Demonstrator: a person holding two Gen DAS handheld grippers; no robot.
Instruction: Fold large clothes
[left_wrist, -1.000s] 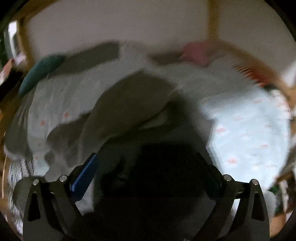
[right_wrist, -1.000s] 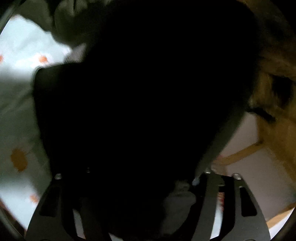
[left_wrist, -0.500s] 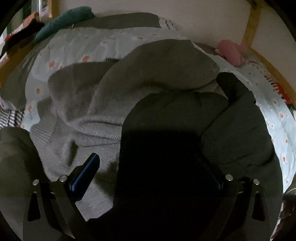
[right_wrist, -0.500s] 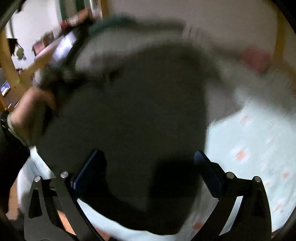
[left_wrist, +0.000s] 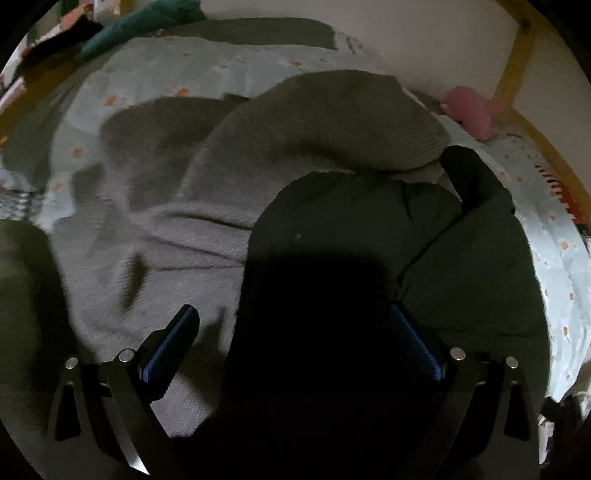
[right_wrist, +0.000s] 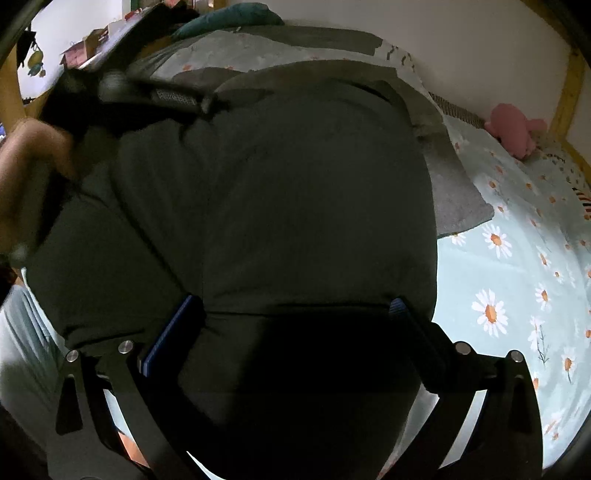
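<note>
left gripper (left_wrist: 295, 332) stands with fingers spread wide, dark garment (left_wrist: 369, 240) lying between them, not pinched. right gripper (right_wrist: 295, 310) likewise spread, the same dark garment (right_wrist: 277, 203) filling the centre of its frame, ungrasped. grey knit garment (left_wrist: 166, 240) lies centre-left beneath it. both rest on the daisy-print bedsheet (right_wrist: 517, 277). pink soft toy (right_wrist: 517, 129) sits upper right by the wooden frame.

This is a bedroom in a home. A bed (right_wrist: 517, 280) with a pale daisy-print sheet fills both views, framed by yellow wooden posts (right_wrist: 567, 96) against a plain wall. A pink plush toy (right_wrist: 515, 129) lies by the wall, a teal pillow (right_wrist: 229, 16) lies at the far end, and cluttered shelves (right_wrist: 92, 44) stand beyond.
</note>
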